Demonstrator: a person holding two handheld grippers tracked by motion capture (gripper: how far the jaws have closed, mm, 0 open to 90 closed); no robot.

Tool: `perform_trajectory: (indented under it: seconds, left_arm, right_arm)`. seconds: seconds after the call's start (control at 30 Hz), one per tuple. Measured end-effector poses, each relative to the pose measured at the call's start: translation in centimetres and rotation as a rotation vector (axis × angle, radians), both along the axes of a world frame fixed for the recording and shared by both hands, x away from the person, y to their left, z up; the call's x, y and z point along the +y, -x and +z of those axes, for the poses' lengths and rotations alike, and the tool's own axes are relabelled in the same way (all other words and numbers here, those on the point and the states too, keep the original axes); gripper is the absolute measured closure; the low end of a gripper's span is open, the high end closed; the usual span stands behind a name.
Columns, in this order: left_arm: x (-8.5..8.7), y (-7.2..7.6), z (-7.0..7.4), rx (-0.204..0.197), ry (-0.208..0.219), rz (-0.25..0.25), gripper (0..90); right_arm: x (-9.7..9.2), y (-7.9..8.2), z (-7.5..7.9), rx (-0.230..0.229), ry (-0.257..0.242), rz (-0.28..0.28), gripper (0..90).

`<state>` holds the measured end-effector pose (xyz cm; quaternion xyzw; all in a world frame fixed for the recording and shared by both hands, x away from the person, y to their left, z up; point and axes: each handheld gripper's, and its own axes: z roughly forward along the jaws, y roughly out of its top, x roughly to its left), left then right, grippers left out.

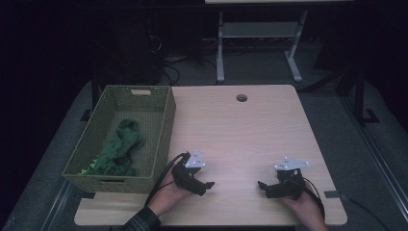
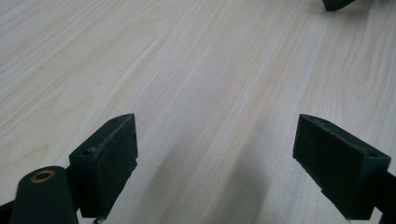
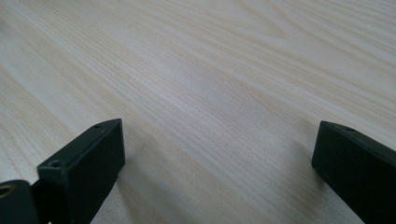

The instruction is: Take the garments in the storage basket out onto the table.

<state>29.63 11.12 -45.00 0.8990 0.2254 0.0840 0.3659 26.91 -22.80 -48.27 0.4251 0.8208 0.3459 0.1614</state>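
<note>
Both claws resting low over the bare counter, nothing held.

I see my left claw near the counter's front edge, jaws spread wide and empty; my right claw sits well apart from it, facing it, equally wide and empty. The green cloth nearest my left claw lies bunched inside the woven basket, which stands at the counter's left edge.

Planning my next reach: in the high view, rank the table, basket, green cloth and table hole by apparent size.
1. table
2. basket
3. green cloth
4. table hole
</note>
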Motion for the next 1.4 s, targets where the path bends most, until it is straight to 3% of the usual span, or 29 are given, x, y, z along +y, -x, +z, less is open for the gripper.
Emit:
perform_trajectory:
  seconds: [0.6, 1.03, 1.4]
  left_arm:
    - [0.0, -0.3, 1.8, -0.019, -0.006, -0.014, 13.4]
    - [0.3, -0.9, 3.5, 0.018, 0.071, -0.01, 13.4]
    - [0.3, -1.2, 5.5, 0.03, 0.085, -0.018, 13.6]
  right_arm:
    - [0.0, 0.1, 0.0, 0.004, -0.004, -0.001, 2.3]
    - [0.0, 0.1, 0.0, 0.003, -0.005, -0.001, 2.3]
    - [0.0, 0.0, 0.0, 0.003, -0.005, -0.001, 2.2]
